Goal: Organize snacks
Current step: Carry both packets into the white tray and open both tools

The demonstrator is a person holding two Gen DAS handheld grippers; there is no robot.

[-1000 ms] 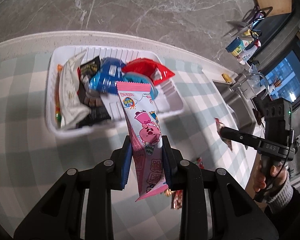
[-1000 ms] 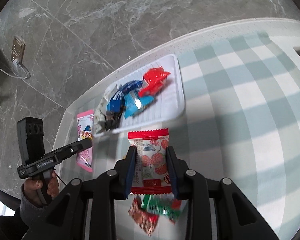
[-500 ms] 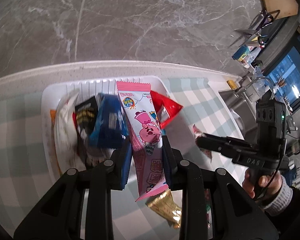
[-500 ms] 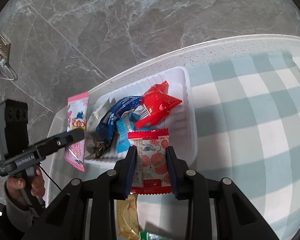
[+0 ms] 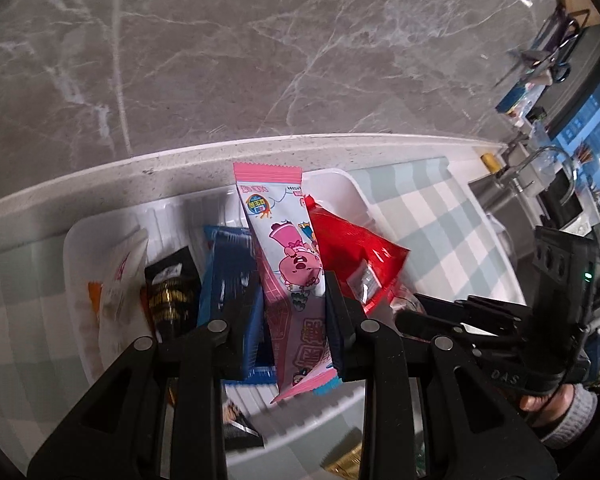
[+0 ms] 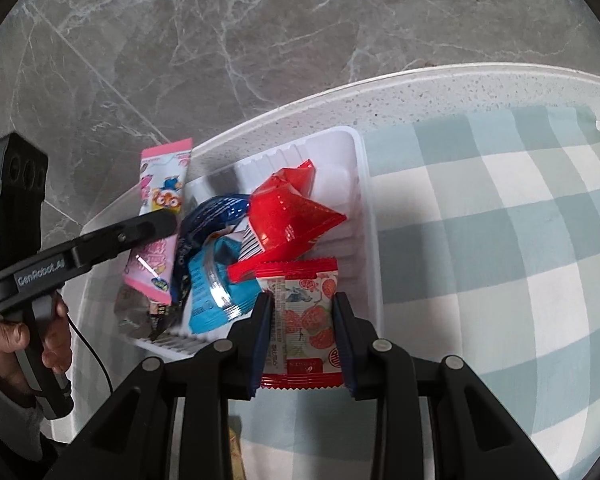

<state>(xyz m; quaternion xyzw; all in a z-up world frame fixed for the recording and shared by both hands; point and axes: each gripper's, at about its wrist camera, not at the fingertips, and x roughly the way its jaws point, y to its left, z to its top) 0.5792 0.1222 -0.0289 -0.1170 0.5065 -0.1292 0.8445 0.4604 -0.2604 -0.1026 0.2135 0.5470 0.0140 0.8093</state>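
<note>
My left gripper (image 5: 292,304) is shut on a long pink cartoon snack packet (image 5: 284,252) and holds it over the white tray (image 5: 352,188). The tray holds a red bag (image 5: 352,248), a blue packet (image 5: 228,280), a black packet (image 5: 172,292) and a pale packet (image 5: 120,280). My right gripper (image 6: 300,320) is shut on a red-edged strawberry snack packet (image 6: 304,308) over the white tray's (image 6: 364,208) near right part. The right wrist view also shows the pink packet (image 6: 160,216), the red bag (image 6: 288,216) and blue packets (image 6: 212,280).
The tray stands on a green-and-white checked cloth (image 6: 500,240) near the white counter edge (image 6: 420,80), with grey marble floor beyond. A gold packet (image 5: 344,464) lies on the cloth in front of the tray. A sink and tap (image 5: 540,172) are at the far right.
Both grippers have moved forward with their packets and now hold them over the tray. The two grippers have come closer together.
</note>
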